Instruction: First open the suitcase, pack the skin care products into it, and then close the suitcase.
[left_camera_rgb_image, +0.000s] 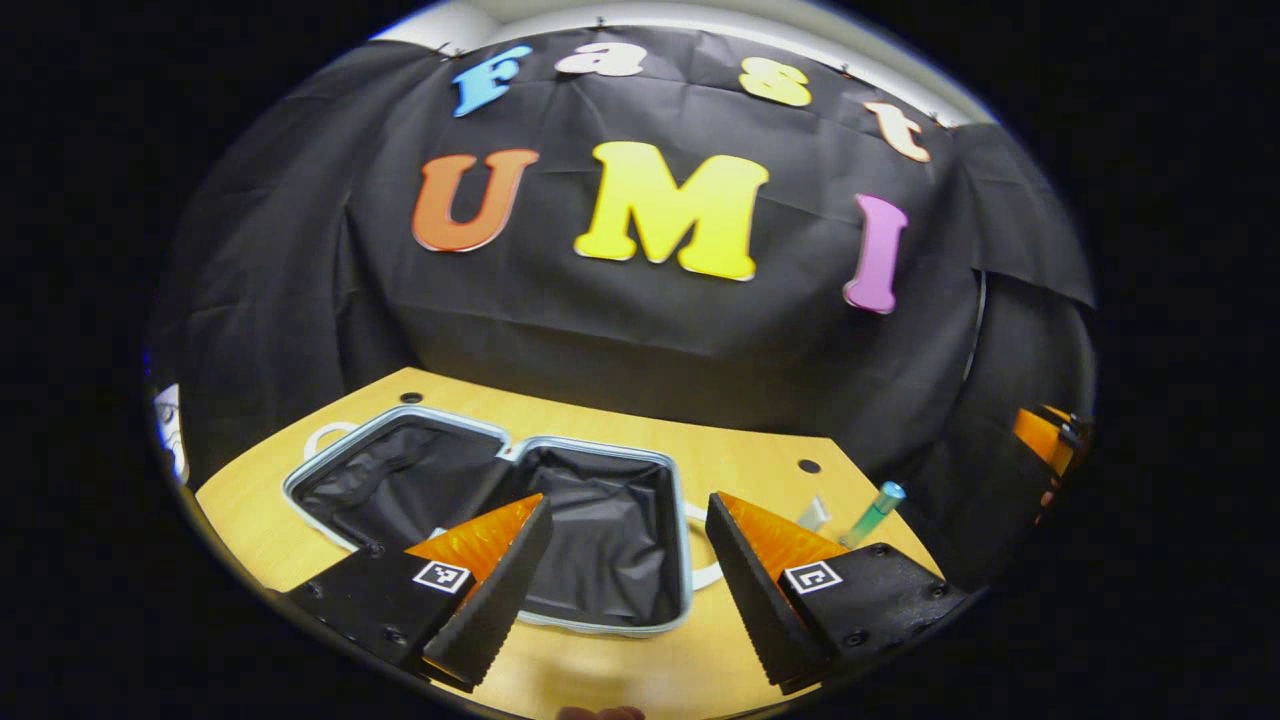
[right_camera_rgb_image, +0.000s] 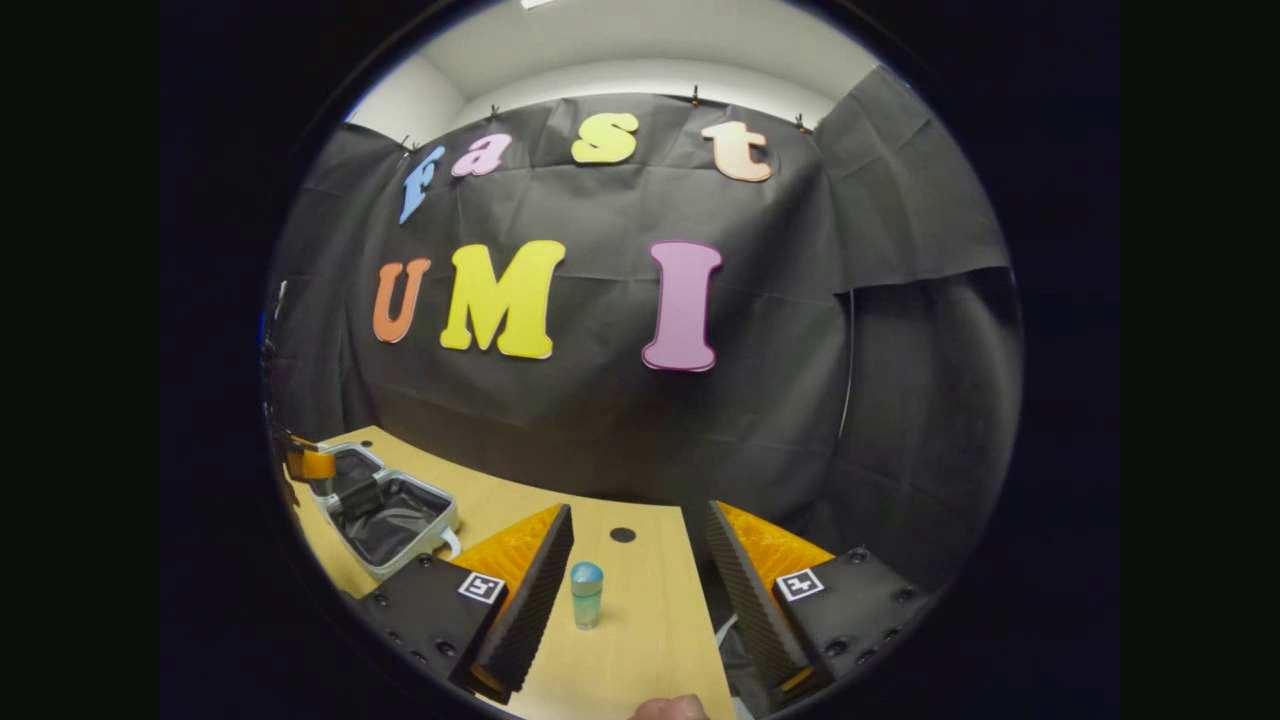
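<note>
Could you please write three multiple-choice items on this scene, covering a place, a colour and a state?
1. Where does the bottle stand in the right gripper view?
A. inside the suitcase
B. on the table between the right gripper's fingers
C. on the floor

2. What colour is the bottle's cap?
A. red
B. blue
C. black

3. How is the suitcase now?
A. open and empty
B. zipped shut
C. open and full

Answers: 1 B, it stands upright on the table; 2 B, its rounded top is blue; 3 A, both lined halves lie bare.
</note>
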